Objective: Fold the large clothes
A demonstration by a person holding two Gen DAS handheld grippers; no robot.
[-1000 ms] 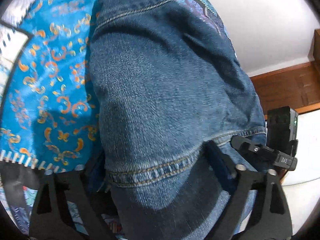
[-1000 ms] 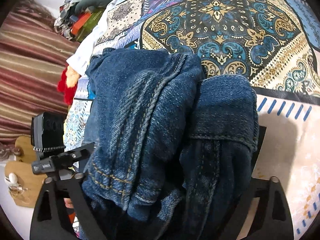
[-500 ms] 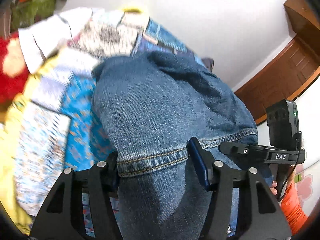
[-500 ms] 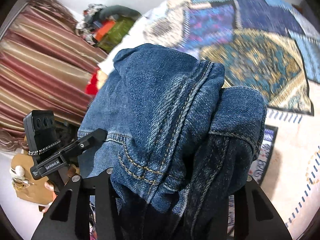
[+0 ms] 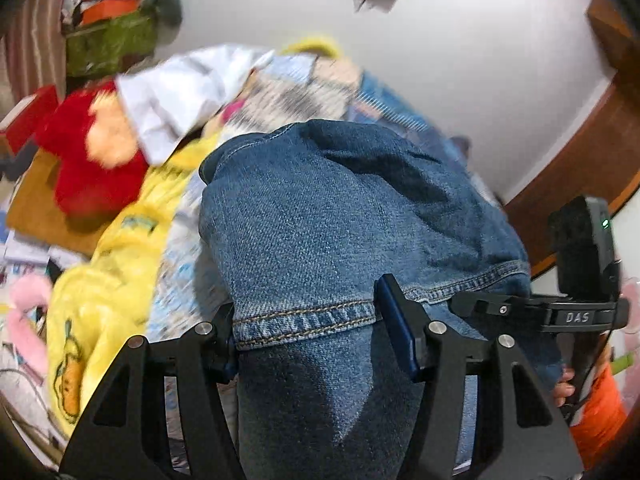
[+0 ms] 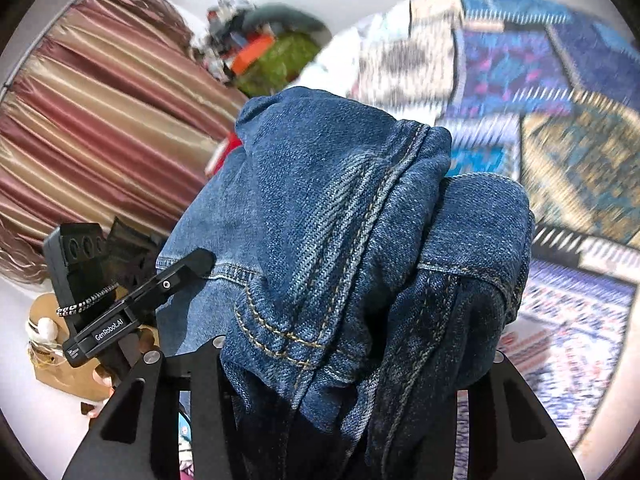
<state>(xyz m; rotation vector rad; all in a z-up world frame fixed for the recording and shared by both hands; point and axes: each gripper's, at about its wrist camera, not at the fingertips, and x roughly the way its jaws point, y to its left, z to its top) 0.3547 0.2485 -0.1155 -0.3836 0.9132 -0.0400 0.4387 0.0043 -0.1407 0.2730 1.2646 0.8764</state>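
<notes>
the jeans [image 5: 328, 232] are faded blue denim with tan double stitching, bunched thick and draped over both tools — held up above the patterned bedspread [image 6: 568, 152]. their long axis cannot be told. the left gripper [image 5: 308, 332] clamps a stitched hem; the right gripper [image 6: 356, 364] pinches a seamed wad.

Blue denim jeans [image 5: 340, 232], bunched in thick folds, hang lifted above the bedspread.
</notes>
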